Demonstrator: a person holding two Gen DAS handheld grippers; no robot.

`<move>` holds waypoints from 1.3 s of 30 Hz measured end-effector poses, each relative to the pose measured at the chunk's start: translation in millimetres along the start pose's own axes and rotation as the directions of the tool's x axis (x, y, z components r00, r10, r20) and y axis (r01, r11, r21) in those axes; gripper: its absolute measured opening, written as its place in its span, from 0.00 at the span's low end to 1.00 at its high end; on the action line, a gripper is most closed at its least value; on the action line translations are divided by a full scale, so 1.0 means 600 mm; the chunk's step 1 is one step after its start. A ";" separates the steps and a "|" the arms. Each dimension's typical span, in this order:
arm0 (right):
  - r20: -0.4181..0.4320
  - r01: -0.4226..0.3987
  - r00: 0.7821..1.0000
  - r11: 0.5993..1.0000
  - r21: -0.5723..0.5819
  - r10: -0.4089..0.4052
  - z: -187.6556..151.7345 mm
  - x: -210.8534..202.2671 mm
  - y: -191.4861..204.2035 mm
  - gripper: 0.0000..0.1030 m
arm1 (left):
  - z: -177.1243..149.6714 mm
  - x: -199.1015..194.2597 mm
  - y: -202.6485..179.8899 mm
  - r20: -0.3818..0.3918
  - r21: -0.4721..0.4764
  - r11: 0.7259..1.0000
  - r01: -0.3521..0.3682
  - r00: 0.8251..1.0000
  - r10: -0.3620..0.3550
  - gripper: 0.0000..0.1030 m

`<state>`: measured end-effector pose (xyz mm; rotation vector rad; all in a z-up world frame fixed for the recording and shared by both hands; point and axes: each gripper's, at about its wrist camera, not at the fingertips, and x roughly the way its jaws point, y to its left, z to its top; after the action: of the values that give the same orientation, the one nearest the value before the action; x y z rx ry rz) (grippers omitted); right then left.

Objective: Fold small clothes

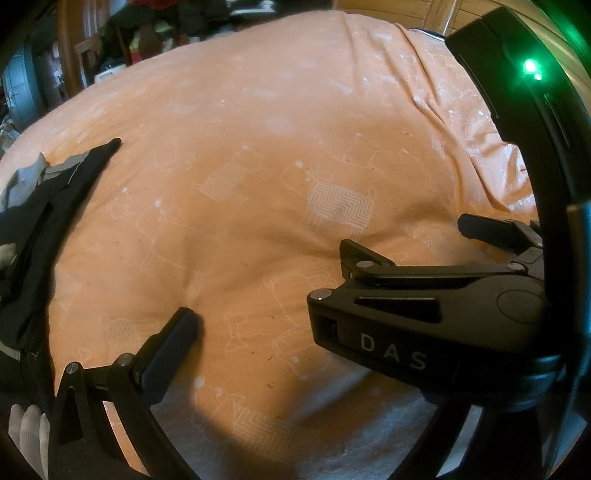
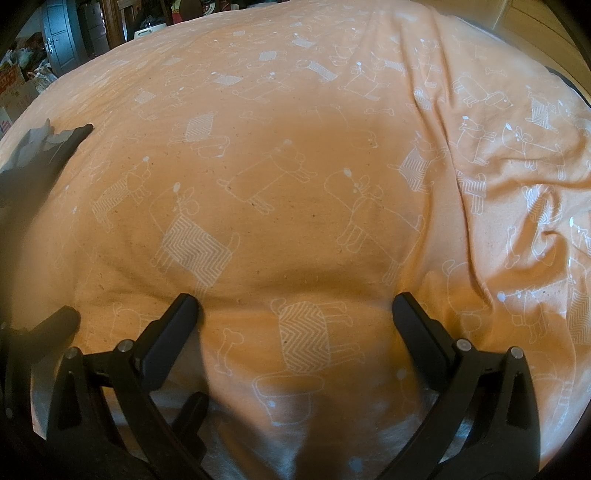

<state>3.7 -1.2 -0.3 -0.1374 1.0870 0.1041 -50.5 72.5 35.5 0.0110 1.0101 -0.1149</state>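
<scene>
A small black garment with grey trim (image 1: 44, 214) lies crumpled at the left edge of the orange bed sheet (image 1: 258, 147); in the right wrist view the garment (image 2: 33, 162) is far to the left. My left gripper (image 1: 295, 317) is open over bare sheet, only its left finger (image 1: 177, 343) showing, the other hidden behind the right gripper's body. My right gripper (image 2: 295, 306) is open over the sheet with nothing between its fingers; in the left wrist view the right gripper (image 1: 413, 240) appears from the side. Neither gripper touches the garment.
The sheet (image 2: 295, 147) carries white dog outlines and is creased and bunched on the right (image 2: 498, 166). Furniture, a grey door (image 2: 59, 33) and clutter stand beyond the far left edge of the bed. A white-gloved hand (image 1: 26, 428) shows at the lower left.
</scene>
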 end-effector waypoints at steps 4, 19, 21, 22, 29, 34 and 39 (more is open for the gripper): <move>-0.001 -0.002 1.000 1.000 0.001 0.002 -0.001 -0.002 0.002 1.00 | 0.000 -0.001 0.000 0.000 0.000 1.000 0.000 1.000 0.000 1.00; 0.000 -0.002 1.000 1.000 0.000 0.002 -0.001 -0.002 0.002 1.00 | 0.001 -0.001 0.000 -0.001 0.000 1.000 0.000 1.000 0.000 1.00; 0.000 -0.004 1.000 1.000 0.001 0.004 -0.002 -0.002 0.002 1.00 | 0.001 -0.001 0.000 -0.001 0.000 1.000 0.000 1.000 0.000 1.00; -0.001 -0.003 1.000 1.000 0.001 0.003 -0.002 -0.001 0.003 1.00 | -0.002 -0.003 0.002 0.000 -0.001 1.000 0.000 1.000 0.000 1.00; -0.001 -0.004 1.000 1.000 0.002 0.004 -0.002 -0.001 0.004 1.00 | -0.002 -0.003 0.001 0.000 -0.001 1.000 0.000 1.000 0.000 1.00; -0.001 -0.005 1.000 1.000 0.002 0.005 -0.002 -0.001 0.004 1.00 | -0.001 -0.004 0.001 0.000 -0.002 1.000 -0.001 1.000 0.001 1.00; -0.003 -0.005 1.000 1.000 0.001 0.005 -0.004 -0.002 0.002 1.00 | -0.002 -0.004 0.002 0.002 -0.003 1.000 0.000 1.000 0.000 1.00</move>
<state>0.9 -0.3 -0.1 -0.1335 1.0908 0.1076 -52.6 73.8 36.7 0.0086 1.0081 -0.1134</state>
